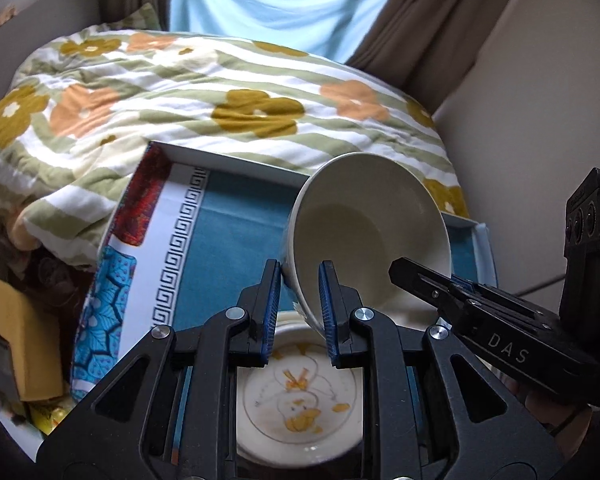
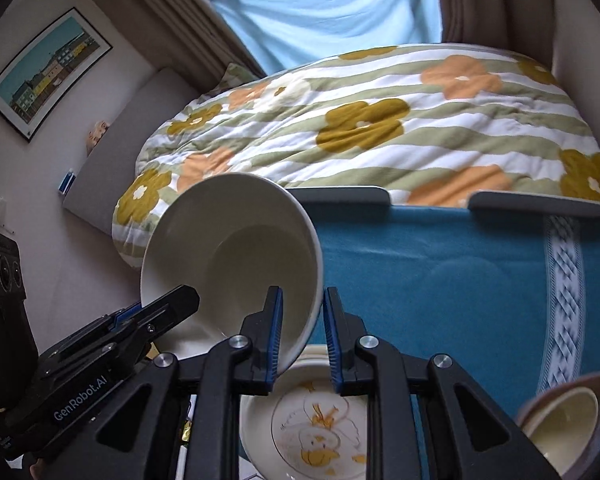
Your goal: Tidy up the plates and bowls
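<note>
While both my grippers hold one cream bowl (image 1: 364, 232) tilted on its side above the tray (image 1: 236, 160), its mouth faces my cameras.

Left gripper (image 1: 300, 308): jaws narrowed onto the bowl's left rim, wall pinched between the blue pads.
Right gripper (image 2: 302, 336): jaws likewise closed on the bowl's right rim, one pad inside, one outside.

Item: duck plate (image 2: 316, 436), white with a yellow duck drawing, lying flat at the tray's near edge directly under the lifted bowl.
Item: brown bowl (image 2: 564, 420), cream inside, at the tray's near right corner, partly cut off by the lens edge.
Item: tray, pale raised rim, lined with a teal cloth (image 2: 440, 272) carrying a white key-pattern border and red and blue panels on its left side.
Item: quilt (image 2: 380, 120), green-striped with orange and mustard flowers, heaped just beyond the tray's far edge.
Item: blue curtain (image 2: 332, 4) between brown drapes; framed picture (image 2: 48, 68) on the left wall.
</note>
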A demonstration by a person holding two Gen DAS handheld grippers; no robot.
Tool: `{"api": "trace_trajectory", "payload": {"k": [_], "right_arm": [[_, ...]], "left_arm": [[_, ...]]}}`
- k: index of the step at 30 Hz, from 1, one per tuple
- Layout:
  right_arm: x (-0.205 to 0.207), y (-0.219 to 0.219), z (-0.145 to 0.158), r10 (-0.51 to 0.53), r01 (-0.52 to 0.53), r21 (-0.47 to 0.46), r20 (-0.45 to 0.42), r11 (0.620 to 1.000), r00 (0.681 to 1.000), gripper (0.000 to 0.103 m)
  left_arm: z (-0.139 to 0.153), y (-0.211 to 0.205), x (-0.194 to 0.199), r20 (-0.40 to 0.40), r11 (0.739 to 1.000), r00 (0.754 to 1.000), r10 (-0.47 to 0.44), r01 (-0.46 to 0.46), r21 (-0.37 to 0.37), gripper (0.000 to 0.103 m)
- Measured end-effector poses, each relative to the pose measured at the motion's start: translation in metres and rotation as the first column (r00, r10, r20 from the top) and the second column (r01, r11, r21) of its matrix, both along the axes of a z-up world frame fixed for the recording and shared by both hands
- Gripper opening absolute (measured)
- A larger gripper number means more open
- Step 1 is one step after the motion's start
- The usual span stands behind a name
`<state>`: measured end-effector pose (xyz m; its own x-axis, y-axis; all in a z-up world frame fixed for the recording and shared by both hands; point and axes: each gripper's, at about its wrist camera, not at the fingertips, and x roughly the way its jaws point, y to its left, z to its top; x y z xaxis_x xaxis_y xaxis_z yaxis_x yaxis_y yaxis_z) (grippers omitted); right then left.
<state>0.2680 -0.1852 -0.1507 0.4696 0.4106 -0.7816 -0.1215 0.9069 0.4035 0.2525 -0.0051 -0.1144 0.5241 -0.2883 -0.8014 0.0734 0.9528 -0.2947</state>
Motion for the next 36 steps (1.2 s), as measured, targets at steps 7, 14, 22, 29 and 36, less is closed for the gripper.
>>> {"api": "trace_trajectory", "payload": {"k": [7, 14, 22, 29, 36], "right_arm": [[-0.068, -0.063, 0.013, -0.143, 0.144, -0.022, 0.010, 0.989, 0.990, 0.019], [-0.112, -0.131, 0.006, -0.235, 0.235, -0.036, 0.002, 0.971, 0.972, 0.019], [-0.131, -0.199, -0.025, -0.246, 0.242, -0.071, -0.056, 0.968, 0.968, 0.019], [-0.128, -0.231, -0.066, -0.217, 0.211, -0.062, -0.132, 0.976, 0.967, 0.019], [-0.120, -0.232, -0.084, -0.158, 0.148, -0.074, -0.146, 0.986, 0.977, 0.019]], "left_arm": [[0.009, -0.070, -0.049, -0.005, 0.988, 0.988, -0.151, 0.151, -0.031, 0.017], [0.000, -0.152, -0.078, -0.029, 0.968, 0.968, -0.250, 0.249, -0.030, 0.017], [-0.036, -0.228, -0.092, -0.110, 0.961, 0.955, -0.275, 0.275, -0.015, 0.017], [-0.076, -0.266, -0.094, -0.183, 0.963, 0.950, -0.252, 0.265, 0.050, 0.017], [-0.094, -0.281, -0.088, -0.207, 0.956, 0.951, -0.229, 0.260, 0.135, 0.017]]}}
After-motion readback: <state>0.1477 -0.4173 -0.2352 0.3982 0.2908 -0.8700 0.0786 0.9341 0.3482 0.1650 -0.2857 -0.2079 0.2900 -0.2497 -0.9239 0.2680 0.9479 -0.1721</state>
